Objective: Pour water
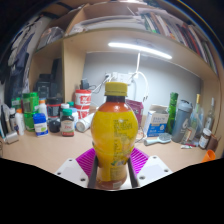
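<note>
A clear bottle of orange drink (pixel 114 135) with an orange cap and a yellow label stands upright between my fingers, filling the middle of the gripper view. My gripper (pixel 112 172) is shut on the bottle's lower body, and both purple pads (pixel 87 160) press against its sides. The bottle's base hangs above the wooden counter (pixel 50 152). No cup or glass shows near the bottle.
Several bottles, jars and cans (pixel 40 115) crowd the back left of the counter. A green can (pixel 172 112), clear bottles (pixel 195 120) and a blue-and-white box (pixel 156 122) stand at the back right. Shelves with books run overhead.
</note>
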Motion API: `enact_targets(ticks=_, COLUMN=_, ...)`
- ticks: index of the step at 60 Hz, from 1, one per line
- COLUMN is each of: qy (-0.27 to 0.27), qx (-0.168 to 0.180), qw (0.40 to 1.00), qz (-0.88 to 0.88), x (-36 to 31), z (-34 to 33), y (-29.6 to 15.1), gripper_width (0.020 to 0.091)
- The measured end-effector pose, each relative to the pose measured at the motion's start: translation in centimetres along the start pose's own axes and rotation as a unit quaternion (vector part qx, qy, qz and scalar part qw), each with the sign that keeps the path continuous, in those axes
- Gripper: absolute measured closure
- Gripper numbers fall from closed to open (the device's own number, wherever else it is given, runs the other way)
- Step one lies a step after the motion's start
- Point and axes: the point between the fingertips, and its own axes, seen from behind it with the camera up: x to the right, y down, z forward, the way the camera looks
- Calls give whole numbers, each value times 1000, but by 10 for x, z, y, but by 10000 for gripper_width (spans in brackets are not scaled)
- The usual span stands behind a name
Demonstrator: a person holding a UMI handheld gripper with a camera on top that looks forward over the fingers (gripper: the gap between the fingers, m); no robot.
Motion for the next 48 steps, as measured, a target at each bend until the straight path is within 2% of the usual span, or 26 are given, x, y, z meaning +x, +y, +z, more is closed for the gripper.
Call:
enact_targets(ticks=6, qy=0, qx=2, qw=1000, qz=-15, x=-3, z=0, y=-1, gripper_width=670)
enact_targets(ticks=15, qy=-12, qx=-33, qw=999, qz=28, x=0, z=-8, y=3, gripper_width=799)
enact_targets(ticks=18, qy=-17, qx=-31, qw=998, qz=48, x=8, z=-16, y=-10, gripper_width=804)
enact_targets(ticks=24, qy=-26, qx=-3, qw=994, qz=102, x=40, z=-40, y=-58, gripper_width=804)
enact_targets(ticks=29, qy=-44, qx=11, qw=971, qz=235, x=68, z=-59, y=-95, gripper_width=807)
enact_targets(ticks=35, qy=-93, qx=1, qw=886, qz=454, x=106, z=-82, y=-108, gripper_width=808)
enact_targets(ticks=48, qy=-140, qx=-38, qw=625, qz=767, x=156, z=-97, y=-84, gripper_width=805)
